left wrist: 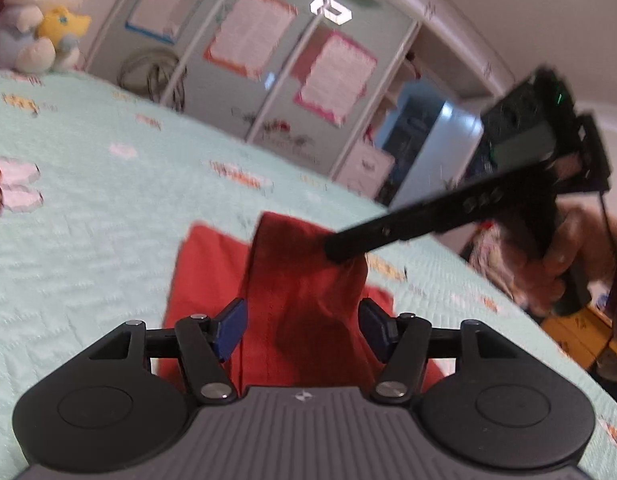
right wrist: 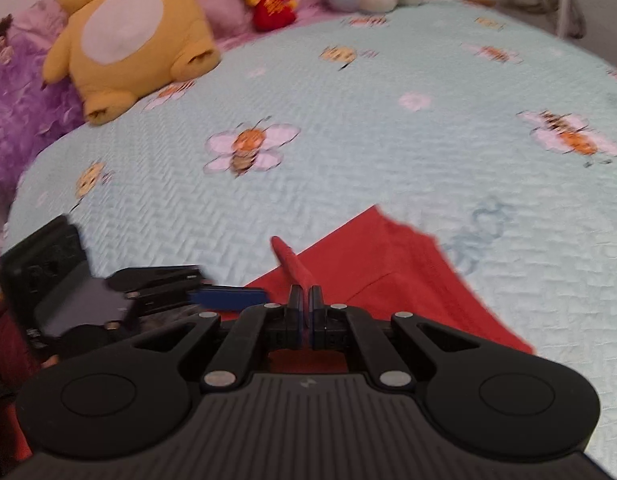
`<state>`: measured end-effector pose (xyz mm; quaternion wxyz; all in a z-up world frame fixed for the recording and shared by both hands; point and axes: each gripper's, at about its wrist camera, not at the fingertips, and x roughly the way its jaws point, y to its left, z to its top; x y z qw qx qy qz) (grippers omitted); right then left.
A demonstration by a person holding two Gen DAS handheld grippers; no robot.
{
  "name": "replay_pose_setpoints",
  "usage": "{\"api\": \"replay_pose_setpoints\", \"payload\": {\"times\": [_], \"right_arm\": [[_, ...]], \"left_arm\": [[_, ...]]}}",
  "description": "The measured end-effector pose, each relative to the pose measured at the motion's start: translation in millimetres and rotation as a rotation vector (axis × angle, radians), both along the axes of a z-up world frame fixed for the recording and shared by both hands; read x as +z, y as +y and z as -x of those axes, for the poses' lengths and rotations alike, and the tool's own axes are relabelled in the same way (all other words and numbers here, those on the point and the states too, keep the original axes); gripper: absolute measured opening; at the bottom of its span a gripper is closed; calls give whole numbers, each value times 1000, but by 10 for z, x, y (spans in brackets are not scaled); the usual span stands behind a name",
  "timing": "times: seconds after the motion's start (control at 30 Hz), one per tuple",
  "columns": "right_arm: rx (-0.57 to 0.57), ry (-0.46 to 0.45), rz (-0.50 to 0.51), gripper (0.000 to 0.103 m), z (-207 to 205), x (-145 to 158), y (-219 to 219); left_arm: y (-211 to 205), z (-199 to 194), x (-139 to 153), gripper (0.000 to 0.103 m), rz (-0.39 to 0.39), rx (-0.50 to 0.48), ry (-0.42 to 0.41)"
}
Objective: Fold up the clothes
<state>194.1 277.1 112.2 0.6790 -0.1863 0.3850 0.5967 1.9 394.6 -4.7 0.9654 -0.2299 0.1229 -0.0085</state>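
Red cloth garment (left wrist: 304,300) lies on pale-green quilted bedspread with bee print (left wrist: 88,220), part flat, part raised in peak. Right hand-held gripper (right wrist: 306,300): blue pads closed, pinching raised fold of garment. In left wrist view it enters from 2 o'clock, tip at garment peak. Left hand-held gripper (left wrist: 302,330): jaws apart, straddling raised cloth, pads not pressing. Yellow plush toy (right wrist: 128,36) at 11 o'clock in right wrist view, well apart from garment.

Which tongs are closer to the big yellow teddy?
Left. The left tongs sit on the side of the yellow teddy; the right tongs pinch the red cloth farther away.
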Motion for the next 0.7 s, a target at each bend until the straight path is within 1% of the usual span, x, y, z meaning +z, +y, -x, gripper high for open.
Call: {"api": "replay_pose_setpoints", "payload": {"times": [0.03, 0.07, 0.13, 0.3, 0.43, 0.53, 0.6, 0.63, 0.7], "right_arm": [[-9, 0, 2, 0, -15, -7, -18], [-14, 1, 2, 0, -26, -11, -38], [-10, 12, -8, 0, -24, 2, -90], [0, 35, -31, 0, -16, 40, -218], [-16, 29, -36, 0, -10, 60, -289], [-48, 18, -45, 0, -48, 50, -309], [-63, 10, -47, 0, -78, 33, -310], [-71, 7, -48, 0, -93, 25, -311], [-81, -1, -49, 0, -116, 4, -314]], "left_arm": [[15, -2, -5, 67, 10, 22, 1], [52, -12, -23, 68, 37, 33, 6], [144, -45, -79, 68, 118, 18, 23], [214, -172, -201, 70, 269, -117, 85], [265, -158, -230, 69, 329, -134, 69], [294, -134, -232, 60, 369, -153, 59], [337, -131, -254, 46, 427, -186, 52], [357, -126, -271, 43, 460, -195, 50], [409, -106, -311, 29, 530, -197, 38]]}}
